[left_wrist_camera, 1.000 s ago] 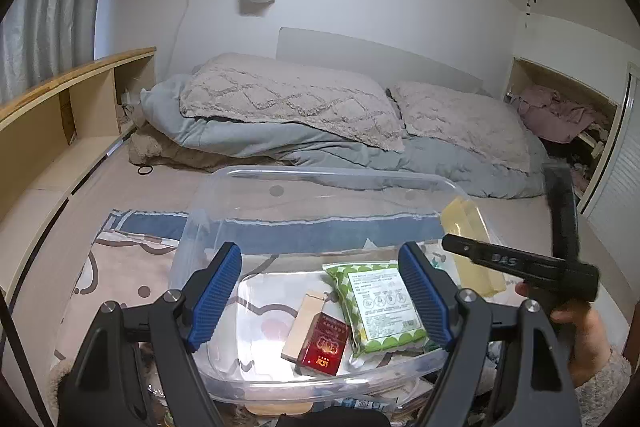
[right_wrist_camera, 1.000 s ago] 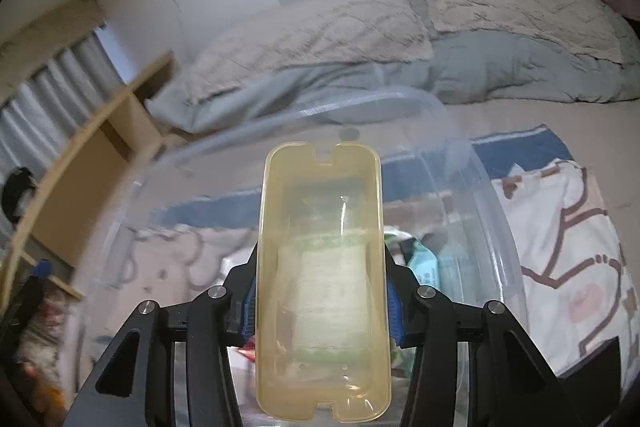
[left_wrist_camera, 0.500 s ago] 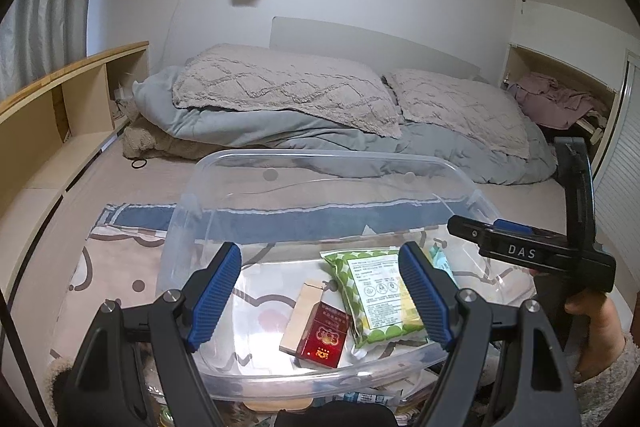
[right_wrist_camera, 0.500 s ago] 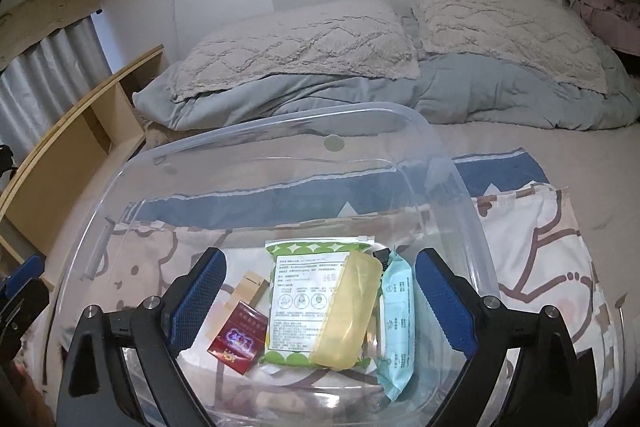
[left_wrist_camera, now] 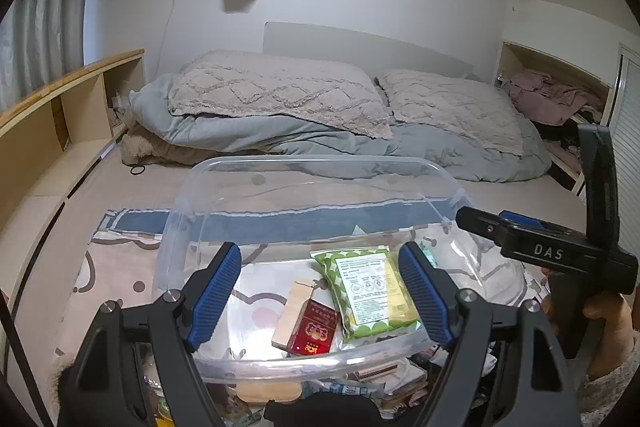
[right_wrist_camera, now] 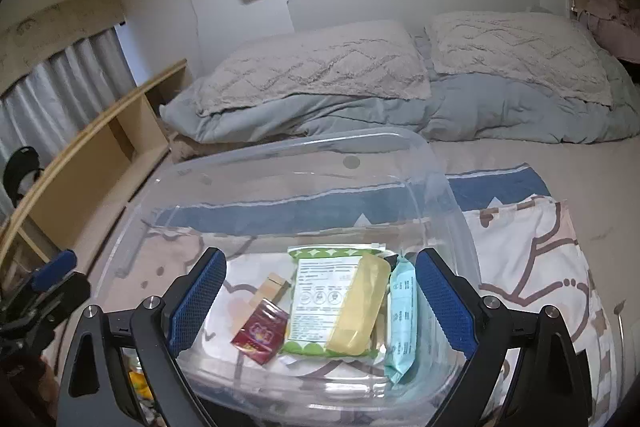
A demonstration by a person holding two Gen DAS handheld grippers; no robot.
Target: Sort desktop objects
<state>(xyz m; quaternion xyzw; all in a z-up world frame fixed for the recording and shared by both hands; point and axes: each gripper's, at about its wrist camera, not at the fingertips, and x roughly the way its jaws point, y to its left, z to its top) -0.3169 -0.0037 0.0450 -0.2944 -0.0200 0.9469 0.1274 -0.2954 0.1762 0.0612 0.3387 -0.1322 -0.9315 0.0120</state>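
Observation:
A clear plastic bin (left_wrist_camera: 188,211) (right_wrist_camera: 404,143) sits on the bed. Inside lie a green-patterned packet (left_wrist_camera: 364,287) (right_wrist_camera: 316,295), a translucent yellow case (right_wrist_camera: 358,307) (left_wrist_camera: 402,301) on top of it, a red box (left_wrist_camera: 314,327) (right_wrist_camera: 260,335), a small wooden block (left_wrist_camera: 292,311) (right_wrist_camera: 270,289) and a light blue wipes pack (right_wrist_camera: 402,315). My left gripper (left_wrist_camera: 320,295) is open and empty above the bin's near edge. My right gripper (right_wrist_camera: 320,303) is open and empty above the bin; it shows at the right of the left wrist view (left_wrist_camera: 548,251).
The bin rests on a patterned blanket (right_wrist_camera: 532,251). Pillows (left_wrist_camera: 276,95) and a grey duvet (left_wrist_camera: 256,135) lie behind. A wooden shelf (left_wrist_camera: 56,107) runs along the left. Loose clutter (left_wrist_camera: 384,383) lies under the bin's near edge.
My right gripper held the yellow case over the bin, then opened; the case now lies on the green packet. The right gripper has drawn back a little.

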